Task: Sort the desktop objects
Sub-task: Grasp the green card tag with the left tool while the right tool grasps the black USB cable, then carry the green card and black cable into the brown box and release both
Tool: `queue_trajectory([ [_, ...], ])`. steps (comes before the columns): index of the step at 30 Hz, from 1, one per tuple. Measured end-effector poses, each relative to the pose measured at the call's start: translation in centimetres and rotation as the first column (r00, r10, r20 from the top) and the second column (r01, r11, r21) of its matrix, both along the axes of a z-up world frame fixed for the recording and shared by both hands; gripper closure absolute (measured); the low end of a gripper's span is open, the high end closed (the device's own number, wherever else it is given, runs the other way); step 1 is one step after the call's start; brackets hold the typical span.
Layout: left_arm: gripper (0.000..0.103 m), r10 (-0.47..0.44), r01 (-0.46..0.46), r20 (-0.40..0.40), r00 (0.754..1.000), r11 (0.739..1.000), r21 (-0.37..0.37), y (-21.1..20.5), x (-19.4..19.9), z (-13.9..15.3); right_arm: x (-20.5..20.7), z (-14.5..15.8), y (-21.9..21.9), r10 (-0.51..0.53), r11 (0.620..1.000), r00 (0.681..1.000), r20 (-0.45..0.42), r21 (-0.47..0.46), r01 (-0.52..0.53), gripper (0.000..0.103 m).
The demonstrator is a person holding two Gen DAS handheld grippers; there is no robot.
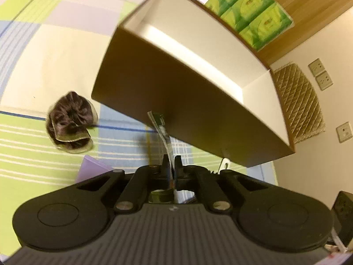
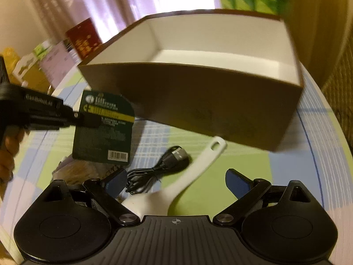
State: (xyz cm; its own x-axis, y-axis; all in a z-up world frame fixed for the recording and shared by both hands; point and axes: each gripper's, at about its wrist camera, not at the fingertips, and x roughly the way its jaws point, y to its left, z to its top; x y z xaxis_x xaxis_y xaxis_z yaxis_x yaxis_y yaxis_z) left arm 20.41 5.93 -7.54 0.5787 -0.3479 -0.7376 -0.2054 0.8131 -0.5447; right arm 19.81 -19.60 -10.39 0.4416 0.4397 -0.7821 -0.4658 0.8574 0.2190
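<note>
Sitting open and empty on the checked tablecloth (image 2: 313, 132): the brown box (image 2: 198, 101), awaiting sorted items. Hanging edge-on before it, pinched flat in the fully closed left gripper (image 1: 171, 165): the carded pack (image 2: 103, 130), probably light, stiff, best gripped by its edge. Hovering wide open and empty-handed over the white spoon (image 2: 187, 181) and black USB cable (image 2: 158, 170): the right gripper (image 2: 176, 186).

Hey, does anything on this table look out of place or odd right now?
Nothing looks damaged or spilled. The white plastic spoon, the coiled black USB cable and the dark crumpled fabric scrunchie lie loose outside the brown cardboard box.
</note>
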Motion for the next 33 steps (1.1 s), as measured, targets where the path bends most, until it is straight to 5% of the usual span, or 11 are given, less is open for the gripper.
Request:
queue_trajectory([
  [15,0.103,0.065,-0.069,0.072,0.995,0.996,0.058,1.3,-2.6,3.9,-0.1,-2.9,4.2,0.297,0.948,0.945,0.138,-0.16,-0.274,0.009],
  [28,0.103,0.136,-0.143,0.112,0.984,0.988,0.064,3.3,-5.5,6.2,1.1,-5.4,6.1,0.459,0.872,0.884,0.086,-0.237,-0.429,0.009],
  [33,0.103,0.155,-0.164,0.12,0.981,0.984,0.069,3.6,-6.3,6.8,1.1,-5.4,6.1,0.456,0.873,0.885,0.09,-0.24,-0.425,0.012],
])
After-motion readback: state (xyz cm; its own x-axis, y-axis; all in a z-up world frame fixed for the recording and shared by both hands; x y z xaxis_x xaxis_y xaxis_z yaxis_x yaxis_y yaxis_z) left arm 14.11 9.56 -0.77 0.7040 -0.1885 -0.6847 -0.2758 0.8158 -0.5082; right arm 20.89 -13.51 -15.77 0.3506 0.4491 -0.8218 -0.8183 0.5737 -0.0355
